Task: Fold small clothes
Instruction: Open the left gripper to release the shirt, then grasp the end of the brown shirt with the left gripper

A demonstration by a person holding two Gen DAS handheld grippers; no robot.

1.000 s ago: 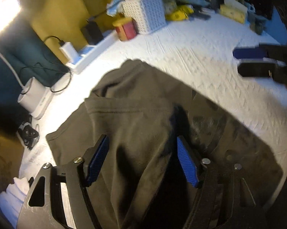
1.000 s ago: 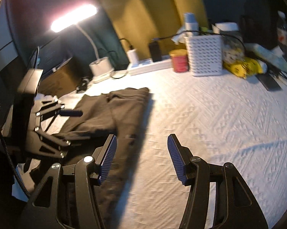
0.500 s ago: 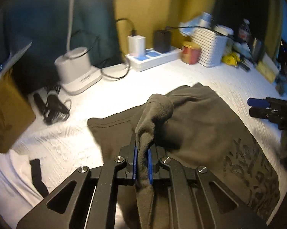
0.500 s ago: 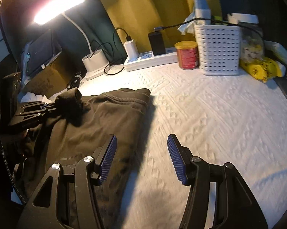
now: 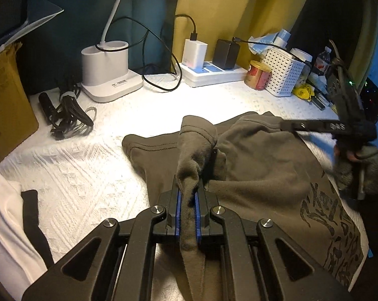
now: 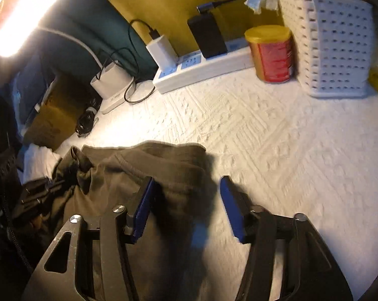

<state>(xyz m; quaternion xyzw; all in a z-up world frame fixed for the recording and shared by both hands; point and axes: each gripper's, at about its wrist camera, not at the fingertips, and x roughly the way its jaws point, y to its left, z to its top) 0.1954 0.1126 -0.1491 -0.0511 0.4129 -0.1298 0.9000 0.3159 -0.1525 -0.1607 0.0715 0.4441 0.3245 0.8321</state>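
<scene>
At the far left lay a white cloth (image 5: 5, 225) with a black strip, then a lamp base (image 5: 108, 75) and a cable bundle (image 5: 68, 115) at the back. The garment (image 5: 264, 175), a dark olive knit with a print, lay mid-tabletop (image 5: 88, 170) on the white textured cover. The left hand-held gripper (image 5: 187, 210) was clamped on a bunched ridge of its near-left edge, the fabric standing up in a soft peak above the pads. The right hand-held gripper (image 6: 186, 205) had just been closing, its jaws apart and straddling the garment's right edge, pads seemingly not yet pressing on it. Farther right stood a red can (image 6: 271, 52) and a white basket (image 6: 334, 42).

The cloth looked light, limp and thick enough to pinch without slipping; it would likely sag between grips. Hems and corners seemed the best holds, both layers together.
</scene>
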